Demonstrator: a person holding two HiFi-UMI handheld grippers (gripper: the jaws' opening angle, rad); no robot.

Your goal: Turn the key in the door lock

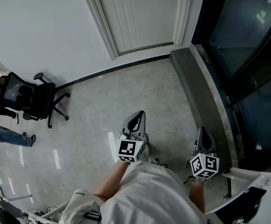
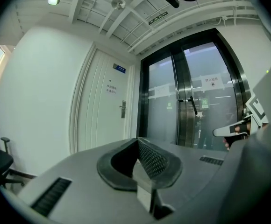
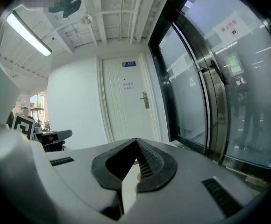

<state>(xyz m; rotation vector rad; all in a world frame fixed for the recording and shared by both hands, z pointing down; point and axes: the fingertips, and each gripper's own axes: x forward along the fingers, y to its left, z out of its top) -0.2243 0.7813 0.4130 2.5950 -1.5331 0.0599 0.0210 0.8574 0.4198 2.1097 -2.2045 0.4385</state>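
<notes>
Nothing done yet: both the left tool [image 1: 137, 119] and right tool [image 1: 202, 135] are pressed together, empty, well short of the door lock [image 3: 145, 99] at 12 o'clock.

I log a loose white short-sleeved shirt [image 1: 149, 195] on the operator. The left grey moulded-plastic tongs [image 1: 138, 116] and the right grey moulded-plastic tongs [image 1: 202, 134] each carry a white cube with black square markers [image 1: 131, 149], black ribbed pads [image 2: 152, 160] and dark slotted vents [image 2: 51, 196].
</notes>
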